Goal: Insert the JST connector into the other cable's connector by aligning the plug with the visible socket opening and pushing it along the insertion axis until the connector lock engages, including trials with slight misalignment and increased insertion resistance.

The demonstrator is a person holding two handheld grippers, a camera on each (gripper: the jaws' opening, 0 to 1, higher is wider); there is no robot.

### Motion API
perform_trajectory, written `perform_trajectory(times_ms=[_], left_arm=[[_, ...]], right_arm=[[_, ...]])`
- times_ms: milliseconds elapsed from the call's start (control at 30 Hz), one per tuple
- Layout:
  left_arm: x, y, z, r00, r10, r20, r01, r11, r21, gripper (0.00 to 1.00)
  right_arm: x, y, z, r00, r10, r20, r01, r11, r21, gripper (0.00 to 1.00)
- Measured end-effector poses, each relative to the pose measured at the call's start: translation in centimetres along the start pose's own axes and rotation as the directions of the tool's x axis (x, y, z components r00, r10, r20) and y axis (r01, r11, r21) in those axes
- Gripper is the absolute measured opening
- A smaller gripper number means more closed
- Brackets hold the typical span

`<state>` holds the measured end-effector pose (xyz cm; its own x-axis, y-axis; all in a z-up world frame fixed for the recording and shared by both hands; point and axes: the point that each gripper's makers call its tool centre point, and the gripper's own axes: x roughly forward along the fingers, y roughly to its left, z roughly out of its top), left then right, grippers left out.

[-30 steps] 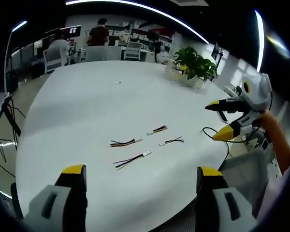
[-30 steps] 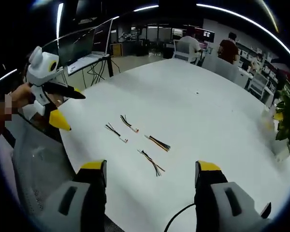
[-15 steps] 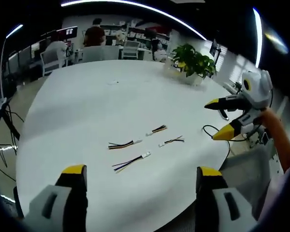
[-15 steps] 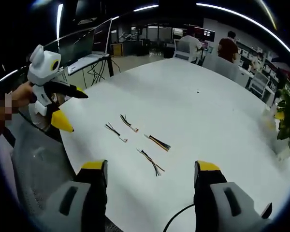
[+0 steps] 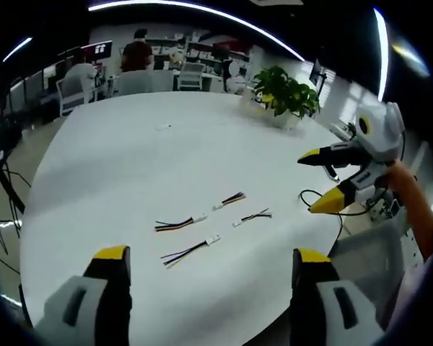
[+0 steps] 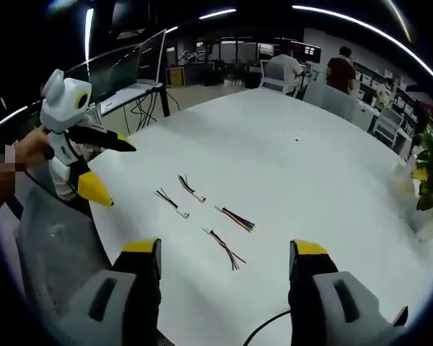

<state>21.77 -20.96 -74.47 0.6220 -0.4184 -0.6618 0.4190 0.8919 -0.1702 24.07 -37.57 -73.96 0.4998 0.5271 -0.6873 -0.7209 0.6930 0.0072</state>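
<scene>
Nothing is joined yet: four short multicoloured wire leads with small white JST connectors [image 5: 196,230] lie loose and apart near the edge of the round white worktop [image 5: 144,158]. Both yellow-tipped tongs, left [image 5: 208,254] and right [image 6: 226,248], hover above with jaws spread wide and empty; picking up, aligning and pushing home all remain.

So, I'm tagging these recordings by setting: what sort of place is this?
Most likely an open-plan office. A large round white table holds four short wire cables with white connectors. Behind it are desks with office chairs, seated people and monitors, plus a leafy green potted plant.
</scene>
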Motion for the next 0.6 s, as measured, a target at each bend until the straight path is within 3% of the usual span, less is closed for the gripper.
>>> perform_trajectory(times_ms=[167,600], left_arm=[[0.2,0.6,0.5,1.0,0.028,-0.001,-0.028,0.999,0.039,0.91],[0.0,1.8,0.6,0.999,0.036,0.002,-0.036,0.999,0.007,0.89]], right_arm=[[0.2,-0.3,0.1,1.0,-0.002,0.0,0.002,1.0,-0.005,0.7],[0.9,-1.0,1.1,1.0,-0.005,0.017,0.005,1.0,-0.011,0.67]])
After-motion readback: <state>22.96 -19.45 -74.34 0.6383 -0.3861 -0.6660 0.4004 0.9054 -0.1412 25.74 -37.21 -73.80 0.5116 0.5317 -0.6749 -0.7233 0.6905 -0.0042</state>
